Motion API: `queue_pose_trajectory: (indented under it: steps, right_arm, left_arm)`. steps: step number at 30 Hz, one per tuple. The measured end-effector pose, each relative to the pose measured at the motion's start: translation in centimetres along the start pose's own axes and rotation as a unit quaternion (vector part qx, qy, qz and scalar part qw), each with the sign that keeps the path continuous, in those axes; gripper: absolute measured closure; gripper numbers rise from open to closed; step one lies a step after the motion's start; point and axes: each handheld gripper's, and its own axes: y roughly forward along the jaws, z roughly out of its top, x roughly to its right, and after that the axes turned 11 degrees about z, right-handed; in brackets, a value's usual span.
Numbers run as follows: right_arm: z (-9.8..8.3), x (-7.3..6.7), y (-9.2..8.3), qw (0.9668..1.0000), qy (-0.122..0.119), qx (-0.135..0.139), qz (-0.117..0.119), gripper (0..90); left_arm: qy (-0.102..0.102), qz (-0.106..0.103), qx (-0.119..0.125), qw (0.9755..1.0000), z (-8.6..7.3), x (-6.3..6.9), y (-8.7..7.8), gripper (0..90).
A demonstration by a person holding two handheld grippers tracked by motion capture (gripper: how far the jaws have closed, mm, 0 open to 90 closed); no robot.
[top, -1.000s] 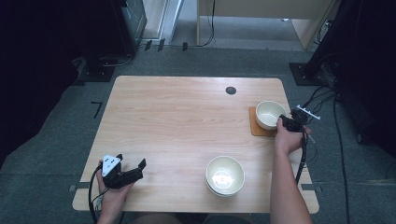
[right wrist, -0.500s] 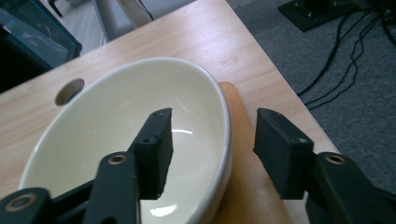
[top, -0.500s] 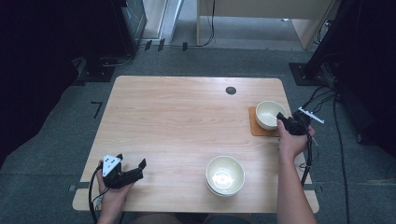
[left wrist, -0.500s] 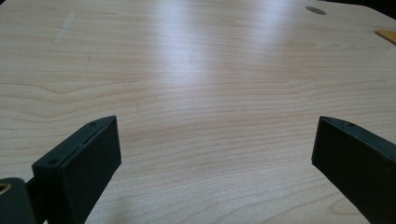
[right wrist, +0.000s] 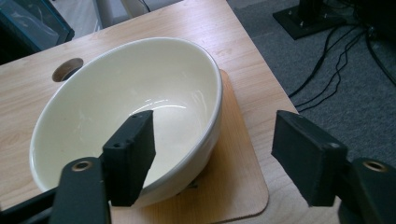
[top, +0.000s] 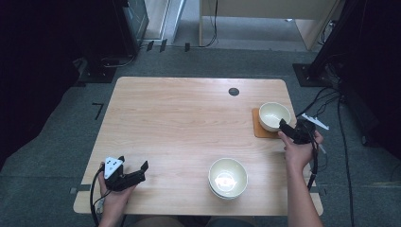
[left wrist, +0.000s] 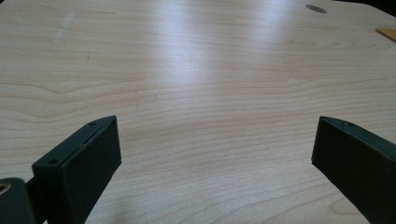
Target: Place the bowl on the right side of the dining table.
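Resting at about 7 o'clock on the tabletop, the left gripper sits in the person's left hand, jaws spread wide and holding nothing. In the left gripper view both jaws stand far apart over bare wood grain; the grommet hole lies at 1 o'clock and an orange corner of the mat shows at 2 o'clock.

Stack of cream bowls sits at about 5 o'clock of the tabletop, near the front edge, well apart from both grippers. How many are nested I cannot tell.

Grommet hole lies at 1 o'clock of the tabletop, near the back edge.

Single cream bowl sits on the orange mat at 3 o'clock of the tabletop, close to the right edge.

Right gripper, held in the right hand, is at the bowl's 4 o'clock side. In the right gripper view the jaws are wide open and straddle the rim of the bowl: one jaw over the inside, the other outside, clear of the wall. Contact of the inner jaw with the bowl cannot be told. The bowl looks tilted on the mat, its near side raised slightly. Cables run over the grey floor at 2 o'clock.
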Motion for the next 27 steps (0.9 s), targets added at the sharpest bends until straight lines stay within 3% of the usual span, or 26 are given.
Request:
queue_pose_trajectory:
  steps: [4,5,6,12,14,27]
  right_arm:
    - [-0.1,-0.1,-0.5,1.0000,-0.001,0.006,0.006,23.9]
    - [-0.2,-0.2,-0.8,0.9997,-0.002,0.008,0.022,20.9]
    - [-0.2,-0.2,-0.8,0.9997,-0.002,0.008,0.022,20.9]
    - [-0.8,-0.3,-1.5,0.9987,-0.029,0.020,0.036,13.7]
    - [-1.1,-0.4,-1.8,0.9981,-0.041,0.024,0.039,13.4]
    - [-2.2,-0.6,-3.4,0.9970,-0.056,0.025,0.046,14.0]
  left_arm:
    - [0.001,0.000,-0.001,1.0000,0.0,0.0,0.0,1.1]
    - [0.001,0.000,-0.001,1.0000,0.0,0.0,0.0,1.1]
    - [0.000,-0.001,0.000,1.0000,0.0,0.0,0.0,1.1]
    - [0.001,-0.001,-0.001,1.0000,0.0,0.0,0.0,1.1]
    - [0.001,-0.001,-0.001,1.0000,0.0,0.0,0.0,1.1]
    - [0.000,-0.002,0.000,1.0000,0.0,0.0,0.0,1.1]
